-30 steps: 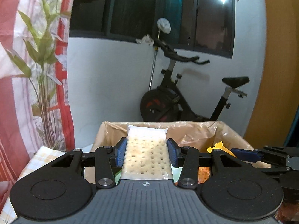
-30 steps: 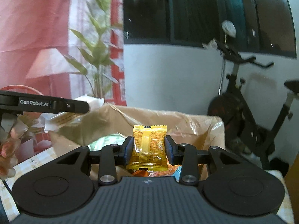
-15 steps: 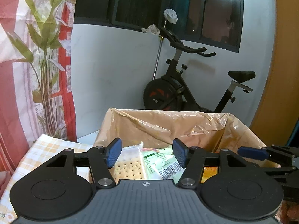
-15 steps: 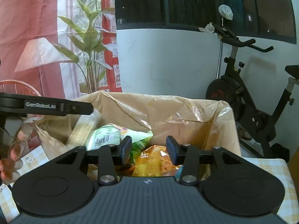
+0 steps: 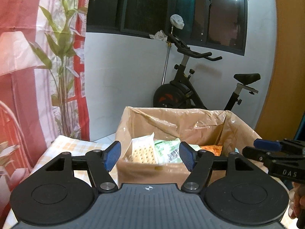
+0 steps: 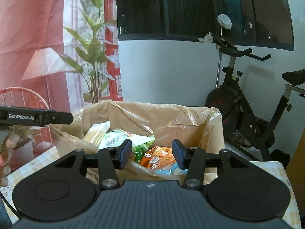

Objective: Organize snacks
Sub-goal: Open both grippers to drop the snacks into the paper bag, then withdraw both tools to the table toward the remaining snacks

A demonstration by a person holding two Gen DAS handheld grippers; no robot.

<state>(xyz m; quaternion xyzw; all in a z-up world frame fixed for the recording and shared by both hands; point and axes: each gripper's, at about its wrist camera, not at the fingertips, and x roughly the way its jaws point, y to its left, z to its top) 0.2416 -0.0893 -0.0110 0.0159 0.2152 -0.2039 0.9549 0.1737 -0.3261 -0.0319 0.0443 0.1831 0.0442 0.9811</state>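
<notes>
A cardboard box (image 5: 148, 173) lined with clear plastic stands on the table and holds snack packets. A pale cracker packet (image 5: 143, 150) leans at its left side, next to a green-and-white packet (image 5: 167, 150). My left gripper (image 5: 150, 153) hovers before the box's near wall; its jaws are opening with nothing between them. In the right wrist view the box (image 6: 215, 118) shows the cracker packet (image 6: 97, 131), a green packet (image 6: 122, 139) and an orange packet (image 6: 160, 156). My right gripper (image 6: 151, 153) hangs over the near rim, its jaws opening and holding nothing.
An exercise bike (image 5: 183, 93) stands behind the box against the white wall. A checked tablecloth (image 5: 76, 147) covers the table. A red curtain (image 6: 38, 38) with a plant print hangs at the left. A hand (image 6: 3, 168) shows at the left edge.
The left gripper let go of the cracker packet, which now lies in the box, and drew back. The right gripper released its yellow packet into the box. Both jaws widened.
</notes>
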